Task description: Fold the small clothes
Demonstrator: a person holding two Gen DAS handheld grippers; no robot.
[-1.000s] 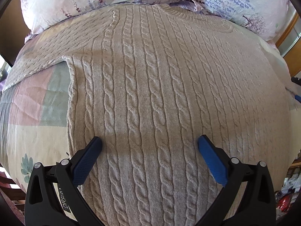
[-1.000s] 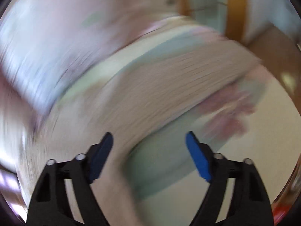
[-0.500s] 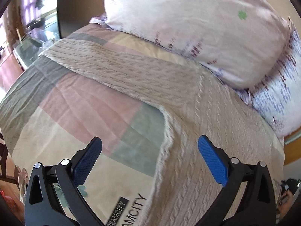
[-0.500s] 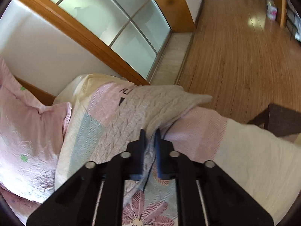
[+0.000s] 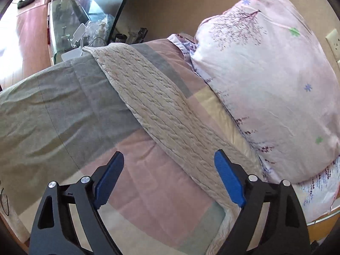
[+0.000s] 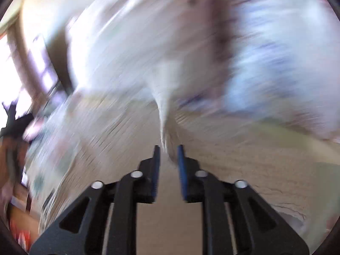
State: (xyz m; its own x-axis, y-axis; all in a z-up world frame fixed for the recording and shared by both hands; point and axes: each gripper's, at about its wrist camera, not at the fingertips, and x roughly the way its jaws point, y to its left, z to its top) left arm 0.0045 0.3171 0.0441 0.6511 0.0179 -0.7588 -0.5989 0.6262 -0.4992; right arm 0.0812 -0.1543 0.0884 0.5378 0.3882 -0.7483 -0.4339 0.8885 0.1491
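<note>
A beige cable-knit sweater lies on the bed. In the left wrist view its sleeve point(image 5: 153, 106) runs from the far left cuff toward the lower right. My left gripper point(image 5: 169, 170) is open and empty, hovering above the bedspread with the sleeve passing by its right finger. The right wrist view is badly blurred. My right gripper point(image 6: 168, 148) is nearly closed on a fold of the beige sleeve fabric point(image 6: 164, 114), which rises as a drawn-up strip above the sweater body point(image 6: 233, 159).
A pink floral pillow point(image 5: 265, 80) lies at the right behind the sleeve. The patchwork bedspread point(image 5: 63, 110) covers the bed. A glass table with clutter point(image 5: 80, 23) stands past the bed's far left edge.
My left gripper has swung further left along the sleeve toward its cuff, still open. My right gripper, shut on the other sleeve, has swung fast back over the sweater, pulling the fabric along.
</note>
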